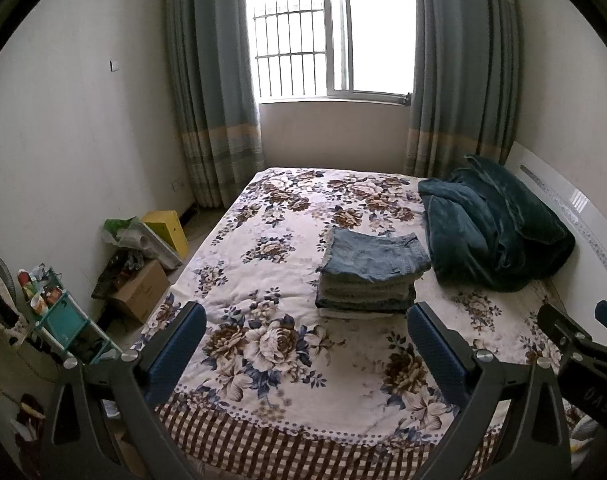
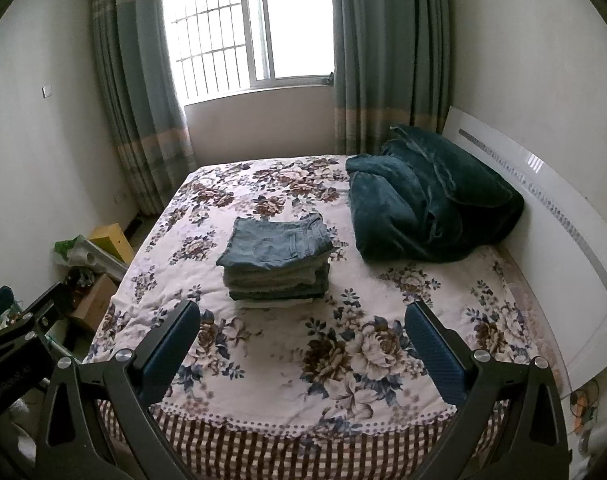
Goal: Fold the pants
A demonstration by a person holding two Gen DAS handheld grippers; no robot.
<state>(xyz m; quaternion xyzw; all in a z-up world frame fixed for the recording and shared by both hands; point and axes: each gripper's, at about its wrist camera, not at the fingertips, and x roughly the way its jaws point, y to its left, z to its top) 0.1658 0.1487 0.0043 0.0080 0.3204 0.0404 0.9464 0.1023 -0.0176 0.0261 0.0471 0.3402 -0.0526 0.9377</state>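
While both tools, left tool (image 1: 306, 330) and right tool (image 2: 302, 326), hang apart and empty, folded pants (image 2: 277, 258) sit stacked mid-bed (image 2: 383, 360), beside the teal blanket (image 2: 427, 200); folding looks done, next needs fresh pants.

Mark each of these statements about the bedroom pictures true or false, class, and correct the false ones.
1. Both grippers are open and hold nothing. True: the left gripper and the right gripper hang open over the bed.
2. The folded pants lie in a stack on the bed. True.
3. The dark green blanket lies on top of the stack. False: it sits beside it, toward the headboard.
4. The curtains are drawn shut over the window. False: they hang at the sides.
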